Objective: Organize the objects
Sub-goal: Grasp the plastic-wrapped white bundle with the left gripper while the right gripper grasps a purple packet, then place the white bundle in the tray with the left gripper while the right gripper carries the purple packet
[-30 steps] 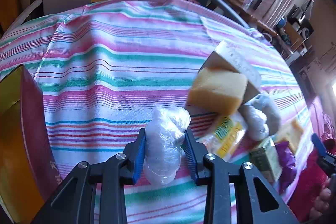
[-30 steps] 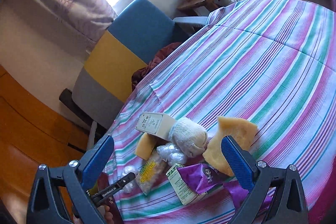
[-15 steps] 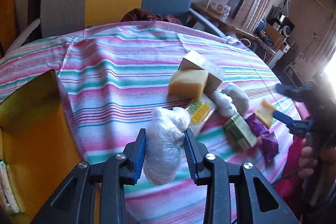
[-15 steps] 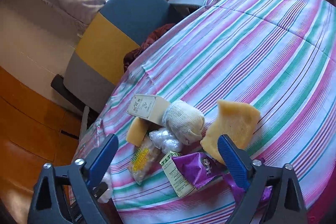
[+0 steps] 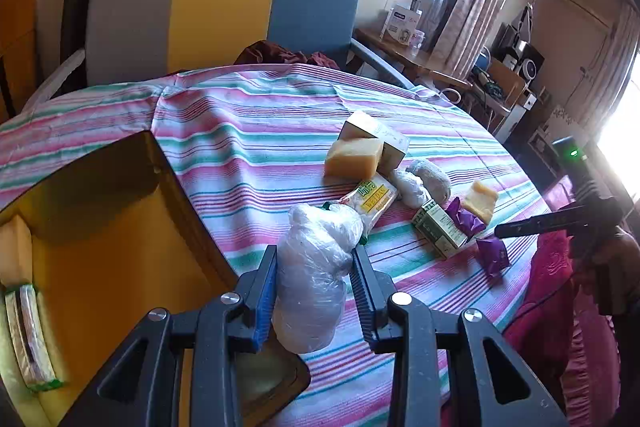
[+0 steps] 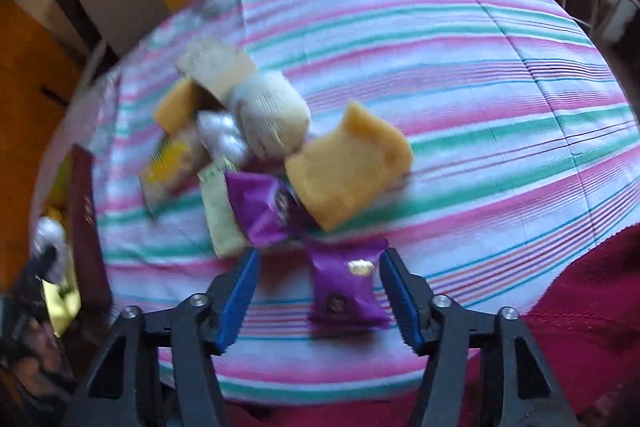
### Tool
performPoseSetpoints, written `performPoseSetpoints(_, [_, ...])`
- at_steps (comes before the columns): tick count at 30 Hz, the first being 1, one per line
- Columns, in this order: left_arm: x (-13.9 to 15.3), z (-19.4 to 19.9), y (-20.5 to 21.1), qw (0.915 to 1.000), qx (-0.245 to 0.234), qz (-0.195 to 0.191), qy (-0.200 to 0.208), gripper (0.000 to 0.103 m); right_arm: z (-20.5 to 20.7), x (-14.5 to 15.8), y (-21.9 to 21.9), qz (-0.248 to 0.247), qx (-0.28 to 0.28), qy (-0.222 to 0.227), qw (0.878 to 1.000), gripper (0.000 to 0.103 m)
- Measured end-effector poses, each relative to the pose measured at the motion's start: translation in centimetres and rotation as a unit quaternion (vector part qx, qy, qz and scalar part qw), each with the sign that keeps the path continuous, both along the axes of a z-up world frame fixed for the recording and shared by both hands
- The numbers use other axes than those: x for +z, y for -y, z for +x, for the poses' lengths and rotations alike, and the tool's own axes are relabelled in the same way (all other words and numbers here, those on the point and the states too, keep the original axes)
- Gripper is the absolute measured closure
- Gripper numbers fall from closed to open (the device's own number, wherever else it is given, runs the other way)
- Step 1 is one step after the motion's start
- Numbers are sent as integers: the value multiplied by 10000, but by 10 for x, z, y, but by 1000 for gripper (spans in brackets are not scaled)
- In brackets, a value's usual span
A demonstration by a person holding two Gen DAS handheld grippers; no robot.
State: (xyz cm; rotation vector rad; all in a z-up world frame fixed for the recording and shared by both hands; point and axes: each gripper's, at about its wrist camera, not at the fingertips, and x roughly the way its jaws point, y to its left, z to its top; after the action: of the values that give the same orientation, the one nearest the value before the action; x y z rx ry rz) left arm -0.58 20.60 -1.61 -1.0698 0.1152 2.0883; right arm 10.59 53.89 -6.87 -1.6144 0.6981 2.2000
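My left gripper (image 5: 315, 259) is shut on a clear plastic-wrapped bundle (image 5: 312, 291), held above the table beside the open yellow box (image 5: 100, 247). My right gripper (image 6: 319, 259) points steeply down with its jaws closing. A purple packet (image 6: 344, 287) lies between them, close to the right pad, with a gap at the left pad. Beyond it lie a yellow sponge (image 6: 348, 167), a second purple packet (image 6: 260, 207), a green carton (image 6: 220, 211), a white knitted roll (image 6: 268, 119) and a beige box (image 6: 216, 67). The right wrist view is blurred.
A striped cloth (image 5: 260, 131) covers the round table. A grey, yellow and blue chair (image 5: 220, 11) stands behind it. A wrapped packet (image 5: 28, 339) lies in the yellow box. Red fabric (image 6: 580, 287) hangs at the table's near edge. Shelves and a side table (image 5: 420, 59) fill the far right.
My left gripper carried the bundle back and up from the pile toward the yellow box. My right gripper tipped down over the purple packet, and its jaws narrowed.
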Motion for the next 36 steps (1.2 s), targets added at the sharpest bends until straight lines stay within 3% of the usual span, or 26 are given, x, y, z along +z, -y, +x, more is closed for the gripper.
performPoseSetpoints(1, [0, 1, 2, 10000, 11, 7, 2, 68, -1, -4, -1, 50, 20, 140, 9999, 21])
performPoseSetpoints(6, [-1, 2, 16, 10000, 85, -7, 28, 68, -14, -25, 3, 143, 332, 703, 9969, 26])
performPoseSetpoints(8, [-3, 2, 24, 9998, 180, -3, 68, 68, -19, -37, 6, 269, 493, 1072, 9926, 70])
performPoseSetpoints(12, [-7, -1, 40, 9990, 416, 18, 143, 68, -22, -42, 14, 539, 806, 1283, 9870, 71])
performPoseSetpoints(19, [-3, -18, 109, 9921, 1242, 86, 160, 68, -14, -38, 16, 680, 800, 1002, 9894, 71])
performPoseSetpoints(25, [-6, -36, 195, 9701, 2413, 74, 229, 68, -5, -31, 14, 747, 796, 786, 9909, 72])
performPoseSetpoints(30, [-8, -36, 245, 9541, 2973, 125, 346, 68, -2, -28, 15, 845, 838, 730, 9902, 72])
performPoseSetpoints(33, [-10, -28, 260, 9525, 3026, 78, 339, 68, -8, -25, 18, 851, 868, 699, 9901, 72])
performPoseSetpoints(36, [-17, -18, 256, 9591, 2806, -49, 375, 68, -9, -25, 18, 847, 883, 674, 9902, 72])
